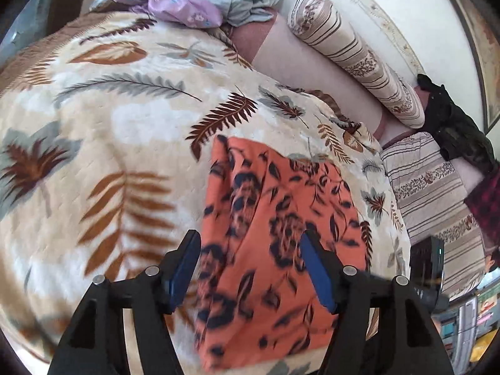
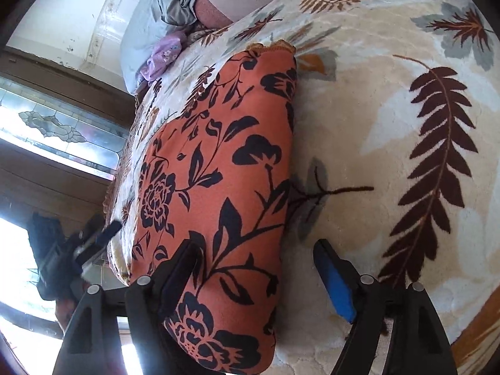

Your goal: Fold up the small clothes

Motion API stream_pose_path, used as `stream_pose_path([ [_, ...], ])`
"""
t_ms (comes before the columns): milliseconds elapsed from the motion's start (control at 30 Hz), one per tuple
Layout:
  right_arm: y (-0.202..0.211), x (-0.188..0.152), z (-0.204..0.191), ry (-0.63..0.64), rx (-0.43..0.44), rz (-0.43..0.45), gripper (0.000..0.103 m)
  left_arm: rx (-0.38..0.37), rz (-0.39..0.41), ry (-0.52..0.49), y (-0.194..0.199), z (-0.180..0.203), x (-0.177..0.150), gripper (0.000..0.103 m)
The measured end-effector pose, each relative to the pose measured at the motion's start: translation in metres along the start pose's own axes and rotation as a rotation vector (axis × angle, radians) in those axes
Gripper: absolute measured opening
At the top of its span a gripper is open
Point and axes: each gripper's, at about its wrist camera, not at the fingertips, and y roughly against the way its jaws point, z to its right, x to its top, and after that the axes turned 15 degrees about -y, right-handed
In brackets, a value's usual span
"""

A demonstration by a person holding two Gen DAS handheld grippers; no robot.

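Leaf-print blanket (image 1: 109, 118) covered the bed, and the folded orange floral garment (image 2: 212, 168) lay on it, long axis running up the frame. My right gripper (image 2: 256, 275) stood apart over its lower right edge, clamping nothing; my left gripper (image 1: 250, 268), also apart, hung above its lower end.

orange black-floral garment (image 2: 218, 168); cream leaf-print blanket (image 2: 390, 125)

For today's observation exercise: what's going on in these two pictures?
A person with a two-finger gripper in each hand is folding small clothes on a bed. An orange garment with a dark floral print lies folded into a long strip on the leaf-patterned blanket. Both the left gripper and the right gripper hang open just above it, gripping nothing. Pillows and a black garment lie beyond.
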Motion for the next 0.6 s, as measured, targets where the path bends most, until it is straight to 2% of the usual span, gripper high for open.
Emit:
stream_pose_path([
  [100,0.000,0.002,0.001,-0.017,0.009,-0.009,0.080,-0.039,-0.034,0.028,-0.032,-0.004,0.024,0.066],
  [133,0.000,0.002,0.001,-0.017,0.012,-0.013,0.080,-0.028,-0.073,0.028,-0.047,-0.007,0.029,0.037],
  [167,0.000,0.002,0.002,-0.015,0.016,-0.017,0.080,-0.007,-0.149,0.025,-0.066,-0.012,0.030,0.012],
  [200,0.000,0.002,0.003,-0.011,0.019,-0.020,0.080,-0.008,-0.185,0.038,-0.082,-0.019,0.030,0.012],
  [267,-0.001,0.003,0.004,0.007,0.023,-0.028,0.080,-0.083,-0.172,0.128,-0.086,-0.038,0.029,0.012],
  [300,0.000,0.003,0.004,0.012,0.025,-0.031,0.080,-0.097,-0.159,0.161,-0.082,-0.045,0.029,0.014],
  [367,0.001,0.002,0.006,0.012,0.033,-0.036,0.080,-0.049,-0.139,0.150,-0.072,-0.048,0.024,0.014],
  [433,0.001,0.004,0.008,0.001,0.041,-0.042,0.080,-0.047,-0.116,0.154,-0.056,-0.046,0.017,0.020],
  [467,0.002,0.005,0.009,-0.010,0.047,-0.045,0.080,-0.045,-0.099,0.149,-0.046,-0.042,0.014,0.027],
  [533,0.005,0.005,0.011,-0.035,0.054,-0.045,0.080,-0.028,-0.050,0.105,-0.020,-0.029,0.004,0.052],
  [600,0.006,0.005,0.014,-0.054,0.064,-0.042,0.080,-0.065,0.004,0.077,-0.003,-0.019,-0.007,0.067],
])
